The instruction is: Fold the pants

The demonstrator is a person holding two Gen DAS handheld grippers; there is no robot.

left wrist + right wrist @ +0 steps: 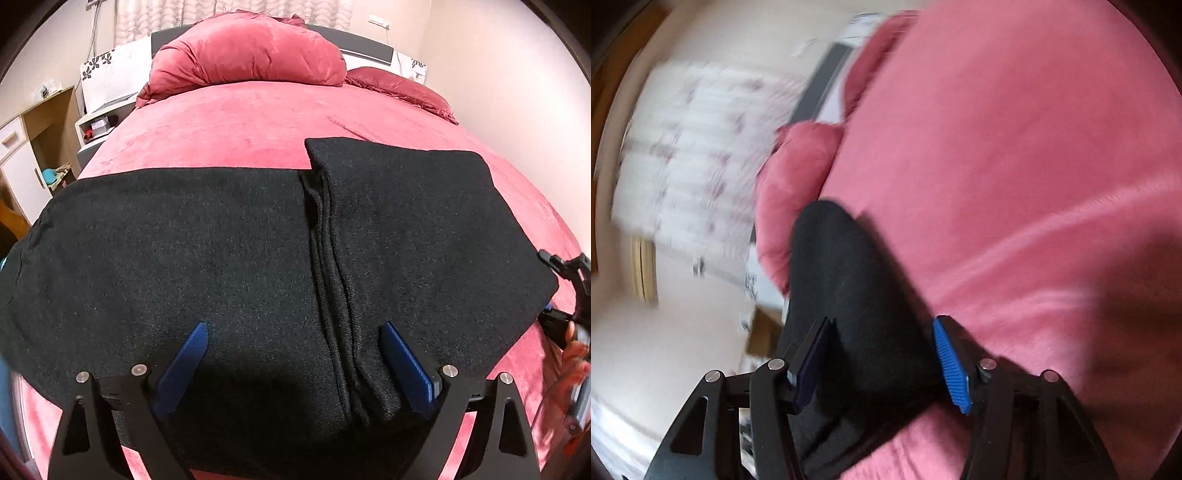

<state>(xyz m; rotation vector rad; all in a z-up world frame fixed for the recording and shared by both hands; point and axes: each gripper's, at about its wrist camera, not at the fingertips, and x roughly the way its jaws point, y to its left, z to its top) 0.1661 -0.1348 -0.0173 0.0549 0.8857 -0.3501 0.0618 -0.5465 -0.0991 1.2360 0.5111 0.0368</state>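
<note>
pants (221, 258) on bed (240, 122) (pillows (247, 51) behind)

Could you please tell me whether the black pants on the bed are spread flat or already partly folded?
Partly folded: the black pants have one end doubled over the rest, with stacked edges showing along a seam across the pink bedspread.

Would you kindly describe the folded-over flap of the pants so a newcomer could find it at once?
Start at the pink bed, with its heaped pink duvet at the headboard. Across the near end lie the black pants. The folded flap is their right-hand part, a second layer doubled over on top, marked by the stacked ridge of fabric edges along its left side.
</note>
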